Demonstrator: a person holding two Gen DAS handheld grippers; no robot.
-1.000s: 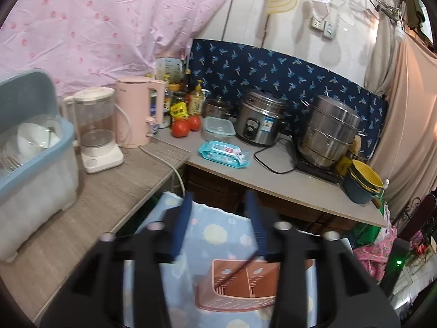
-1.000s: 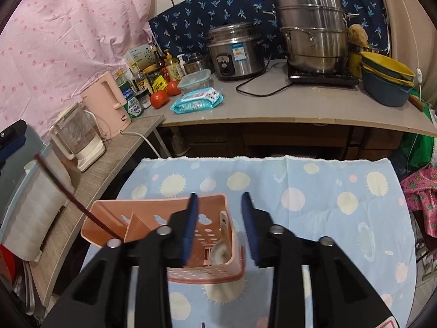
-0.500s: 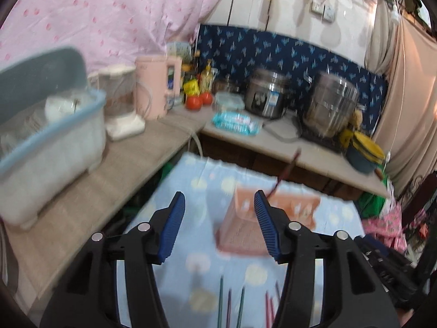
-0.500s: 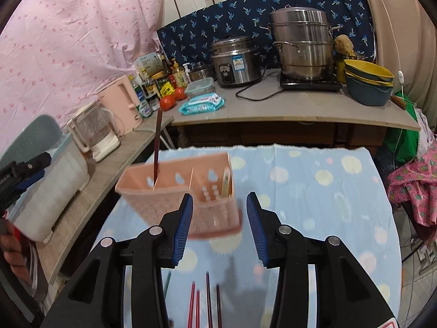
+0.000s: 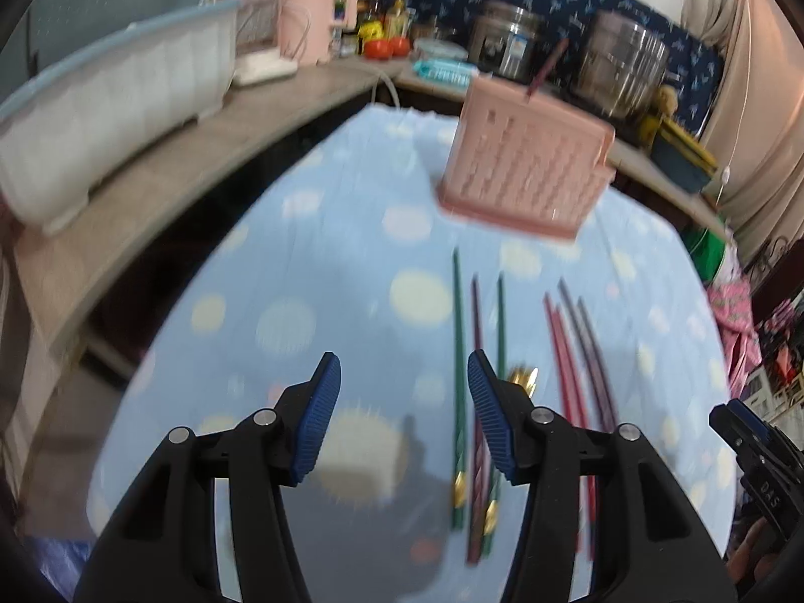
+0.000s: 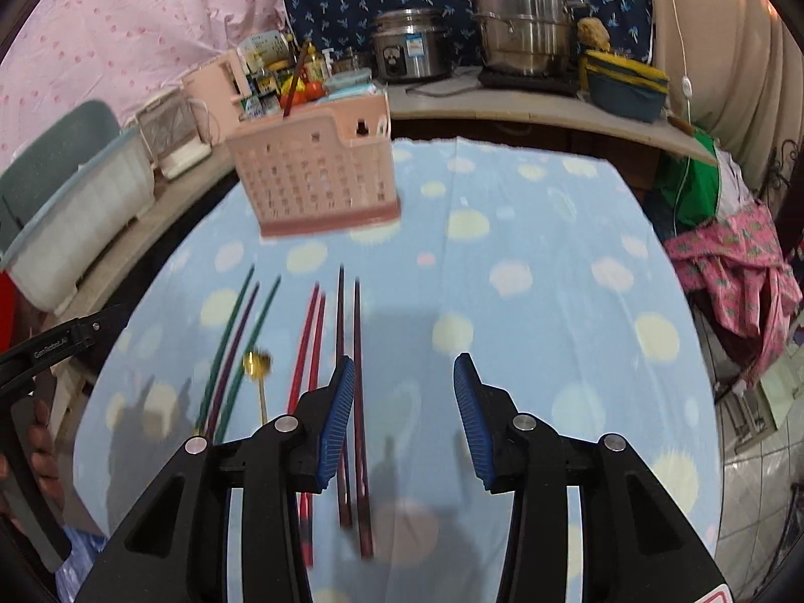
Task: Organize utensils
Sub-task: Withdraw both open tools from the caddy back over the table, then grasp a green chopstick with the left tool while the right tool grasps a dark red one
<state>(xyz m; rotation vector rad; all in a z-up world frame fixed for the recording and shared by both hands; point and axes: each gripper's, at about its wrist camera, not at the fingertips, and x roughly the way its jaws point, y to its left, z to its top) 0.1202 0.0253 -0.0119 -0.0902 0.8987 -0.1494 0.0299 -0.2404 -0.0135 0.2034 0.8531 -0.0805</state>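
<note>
A pink slotted utensil basket (image 5: 522, 171) (image 6: 316, 171) stands at the far end of the blue spotted cloth (image 5: 311, 261) (image 6: 542, 261). One dark red chopstick (image 5: 545, 65) (image 6: 294, 83) leans in it. Flat on the cloth lie green chopsticks (image 5: 457, 352) (image 6: 226, 346), a purple one (image 5: 476, 352), a red pair (image 5: 565, 352) (image 6: 306, 346), a dark pair (image 6: 349, 331) and a gold spoon (image 5: 522, 377) (image 6: 259, 367). My left gripper (image 5: 402, 387) hovers open just left of the green chopsticks, holding nothing. My right gripper (image 6: 403, 382) is open and empty, its left finger over the dark pair.
A wooden counter (image 5: 166, 171) runs along the left with a blue dish rack (image 5: 110, 105), a blender and a pink kettle (image 5: 306, 25). At the back stand a rice cooker (image 6: 409, 47), a steel pot (image 6: 522, 25) and stacked bowls (image 6: 625, 83). Pink clothes (image 6: 728, 261) lie at the right.
The left gripper let go of the dark red chopstick, which now stands in the basket. Both grippers drew back and down from the basket and opened wider; the loose chopsticks came into view.
</note>
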